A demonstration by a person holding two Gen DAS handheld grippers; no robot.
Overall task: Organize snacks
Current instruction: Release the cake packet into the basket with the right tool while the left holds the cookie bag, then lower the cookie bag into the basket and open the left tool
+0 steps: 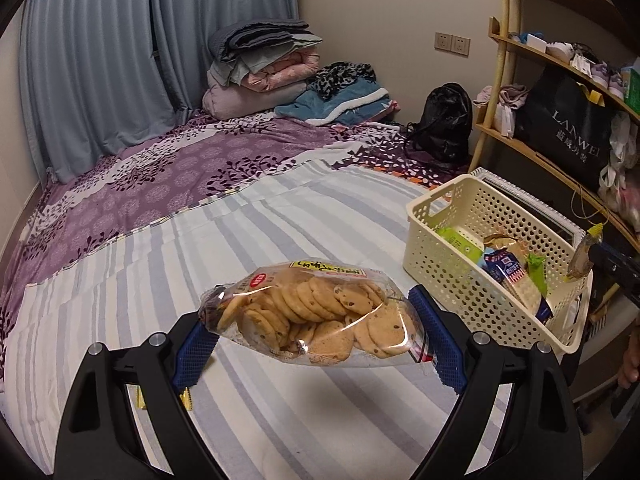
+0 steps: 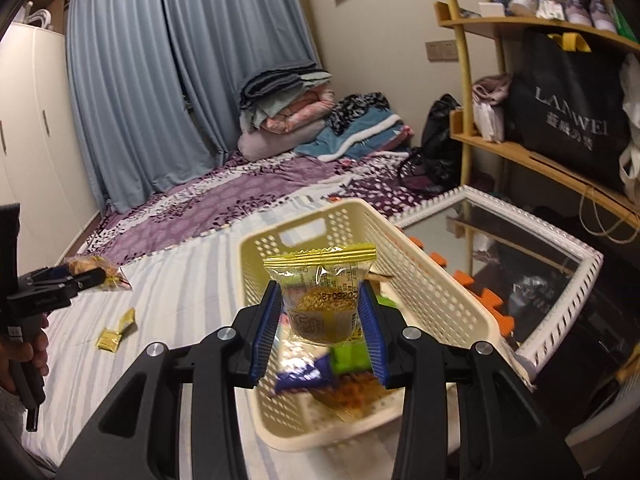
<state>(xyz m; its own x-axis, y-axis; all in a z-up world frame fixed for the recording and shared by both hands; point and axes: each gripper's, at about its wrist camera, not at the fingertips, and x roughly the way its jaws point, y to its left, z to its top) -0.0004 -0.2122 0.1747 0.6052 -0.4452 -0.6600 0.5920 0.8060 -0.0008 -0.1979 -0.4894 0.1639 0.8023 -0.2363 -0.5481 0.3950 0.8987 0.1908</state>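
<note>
In the left wrist view a clear bag of chocolate-chip cookies [image 1: 316, 312] hangs above the striped bedsheet, and my left gripper [image 1: 312, 320] is shut on its two ends with the jaws wide. To the right stands a cream perforated basket [image 1: 440, 276] holding several snack packets. My right gripper [image 2: 320, 300] is shut on a small clear packet with a yellow top [image 2: 324, 296], held over the basket [image 2: 280, 220]. The right wrist view shows the left gripper [image 2: 94, 276] with the cookie bag [image 2: 90, 268] at far left. Two small yellow packets [image 2: 116, 330] lie on the sheet.
A white-framed mirror [image 2: 520, 220] lies flat just right of the basket. Behind it rises a wooden shelf [image 2: 540, 160] with a black shopping bag [image 2: 572, 112]. Folded blankets [image 1: 264, 72] and a black backpack [image 1: 444, 124] sit at the far end of the bed.
</note>
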